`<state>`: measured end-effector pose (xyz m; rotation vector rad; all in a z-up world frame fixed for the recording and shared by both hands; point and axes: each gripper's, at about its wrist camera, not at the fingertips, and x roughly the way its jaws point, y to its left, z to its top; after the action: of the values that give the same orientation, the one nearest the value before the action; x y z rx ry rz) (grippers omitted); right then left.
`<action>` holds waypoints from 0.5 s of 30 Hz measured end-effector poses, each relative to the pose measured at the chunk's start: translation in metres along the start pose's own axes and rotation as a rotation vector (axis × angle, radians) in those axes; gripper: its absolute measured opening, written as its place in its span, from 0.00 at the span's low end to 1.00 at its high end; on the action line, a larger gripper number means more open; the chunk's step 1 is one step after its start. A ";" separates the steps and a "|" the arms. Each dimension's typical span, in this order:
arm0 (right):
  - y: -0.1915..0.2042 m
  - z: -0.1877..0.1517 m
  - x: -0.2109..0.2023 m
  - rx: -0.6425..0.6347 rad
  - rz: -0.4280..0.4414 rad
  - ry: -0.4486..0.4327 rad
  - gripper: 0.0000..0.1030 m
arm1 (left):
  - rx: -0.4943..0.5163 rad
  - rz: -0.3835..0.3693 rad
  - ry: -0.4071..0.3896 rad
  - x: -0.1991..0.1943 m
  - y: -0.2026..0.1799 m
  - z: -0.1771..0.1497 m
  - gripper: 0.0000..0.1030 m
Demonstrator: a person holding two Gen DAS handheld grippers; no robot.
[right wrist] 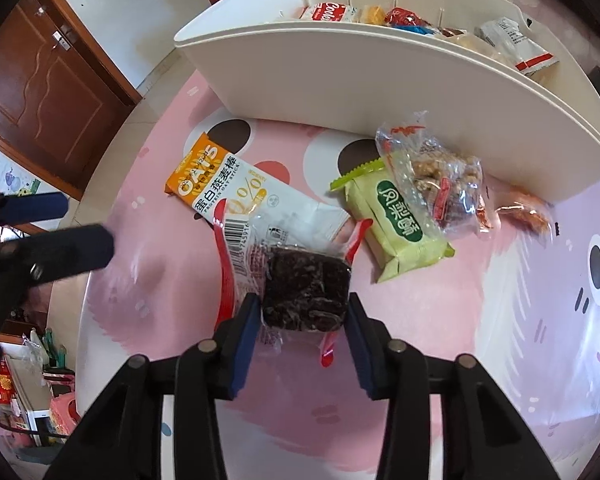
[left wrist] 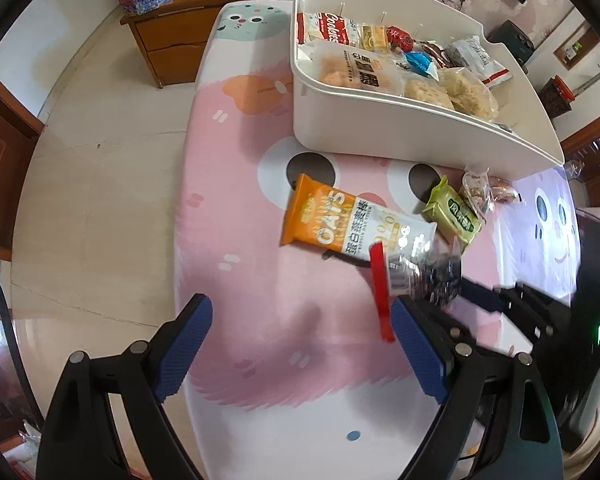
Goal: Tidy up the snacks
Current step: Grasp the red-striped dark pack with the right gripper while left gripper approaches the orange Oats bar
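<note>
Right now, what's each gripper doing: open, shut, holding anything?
Left gripper: open, empty, over the table mat.
Right gripper: closed on the dark brownie packet.

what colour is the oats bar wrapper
The flat oats bar wrapper is orange and white; right wrist view shows it best.

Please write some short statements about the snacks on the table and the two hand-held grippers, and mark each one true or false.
1. The right hand-held gripper has the dark snack pack between its fingers. True.
2. The left hand-held gripper holds the orange oats bar. False: its jaws stand wide open with nothing between them, and the orange oats bar lies on the table.
3. The white bin is empty. False: several wrapped snacks already lie in it.
4. The green pack lies on the table, outside the bin. True.
5. A clear bag of nut snacks lies partly over the green pack. True.
</note>
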<state>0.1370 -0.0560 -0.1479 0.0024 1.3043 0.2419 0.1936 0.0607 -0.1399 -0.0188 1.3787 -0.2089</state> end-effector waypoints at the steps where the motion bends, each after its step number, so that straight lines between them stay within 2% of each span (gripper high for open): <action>1: -0.003 -0.003 -0.002 0.000 0.003 -0.001 0.39 | -0.010 0.000 0.007 0.003 -0.002 0.003 0.87; 7: -0.016 -0.022 -0.011 0.016 0.009 0.002 0.38 | -0.122 0.002 0.048 0.027 -0.013 0.024 0.87; 15: -0.044 -0.042 -0.039 0.047 0.025 -0.019 0.38 | -0.253 0.072 -0.003 0.047 -0.037 0.044 0.87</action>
<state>0.0950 -0.1117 -0.1285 0.0606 1.2918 0.2327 0.2402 0.0126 -0.1719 -0.1798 1.3932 0.0265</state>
